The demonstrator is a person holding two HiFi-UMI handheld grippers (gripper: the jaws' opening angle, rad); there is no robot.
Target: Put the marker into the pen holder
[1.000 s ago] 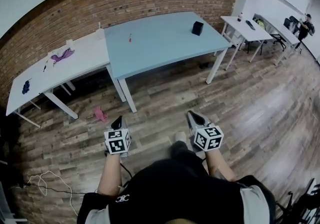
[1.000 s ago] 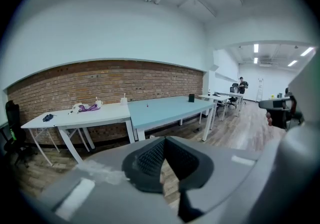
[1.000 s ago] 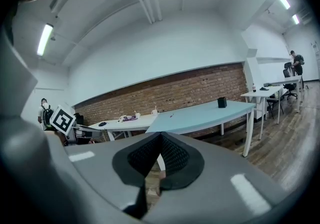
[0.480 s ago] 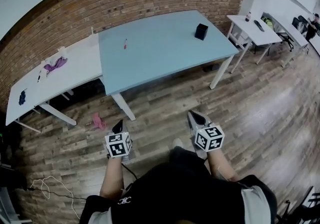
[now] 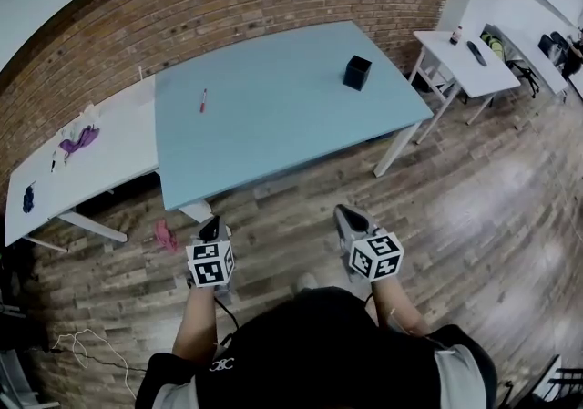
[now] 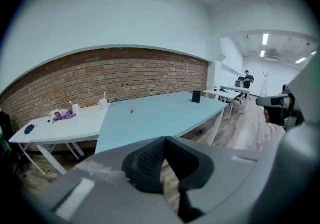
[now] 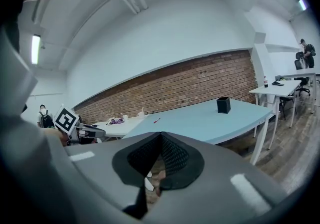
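Observation:
A small red marker (image 5: pixel 203 100) lies on the light blue table (image 5: pixel 273 116), toward its far left. At the table's far right stands the black square pen holder (image 5: pixel 357 72). Both grippers hang over the wooden floor, short of the table's near edge and well apart from both objects. My left gripper (image 5: pixel 212 227) is shut with nothing in it, and my right gripper (image 5: pixel 346 214) also looks shut and empty. The left gripper view has its jaws (image 6: pixel 164 140) closed, with the marker (image 6: pixel 132 110) and holder (image 6: pixel 196 96) far ahead. In the right gripper view the jaws (image 7: pixel 161 135) meet below the marker (image 7: pixel 157 120) and holder (image 7: pixel 223 105).
A white table (image 5: pixel 100 161) adjoins the blue one at left, bearing a purple cloth (image 5: pixel 77 138). A pink item (image 5: pixel 165 236) lies on the floor by the table leg. Another white table (image 5: pixel 460 61) stands at right. A cable (image 5: pixel 77 339) lies on the floor at lower left.
The blue table has come nearer and fills more of the head view. Both grippers have been carried forward toward it and stay shut. The pink item is now just left of the left gripper.

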